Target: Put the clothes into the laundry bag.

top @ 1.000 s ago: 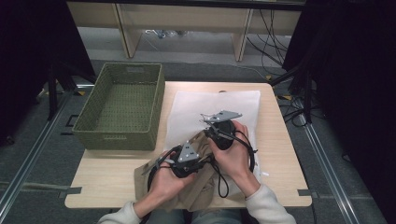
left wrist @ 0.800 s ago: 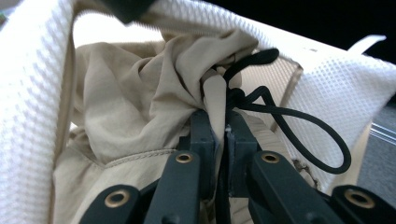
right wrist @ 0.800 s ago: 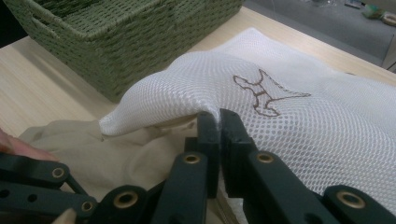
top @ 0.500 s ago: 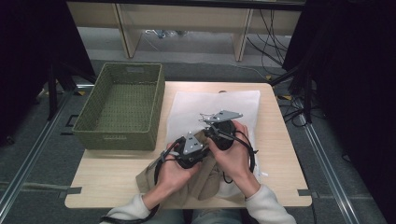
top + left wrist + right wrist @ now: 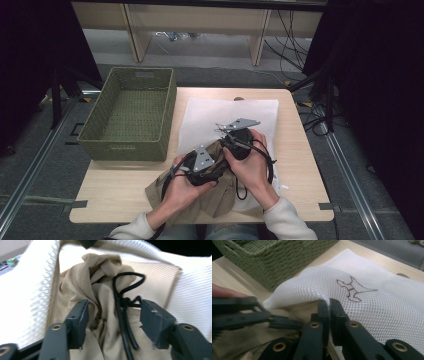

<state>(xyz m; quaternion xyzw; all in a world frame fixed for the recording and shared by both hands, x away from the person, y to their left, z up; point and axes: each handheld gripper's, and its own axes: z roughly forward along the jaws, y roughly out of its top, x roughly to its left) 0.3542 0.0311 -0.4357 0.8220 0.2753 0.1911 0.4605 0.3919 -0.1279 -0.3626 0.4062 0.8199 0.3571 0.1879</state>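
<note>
A tan garment (image 5: 82,282) with a black drawstring (image 5: 120,305) lies bunched in the mouth of a white mesh bag (image 5: 225,115). My left gripper (image 5: 115,303) is open. Its jaws have just been opening, and the cloth and drawstring lie between them without being pressed. In the high view the left gripper (image 5: 217,150) sits over the garment (image 5: 210,195) near the table's front edge. My right gripper (image 5: 329,301) is shut on the lifted edge of the mesh bag (image 5: 367,305), which bears a small brown dog print. It sits just right of the left gripper in the high view (image 5: 224,137).
A green woven basket (image 5: 131,117) stands on the left of the wooden table (image 5: 295,150), close to the bag's left side; its wall (image 5: 274,262) rises just beyond my right gripper. Cables trail over both hands.
The left gripper's jaws have spread apart over the garment. Both hands have stayed in place, and the right gripper keeps its hold on the bag's edge.
</note>
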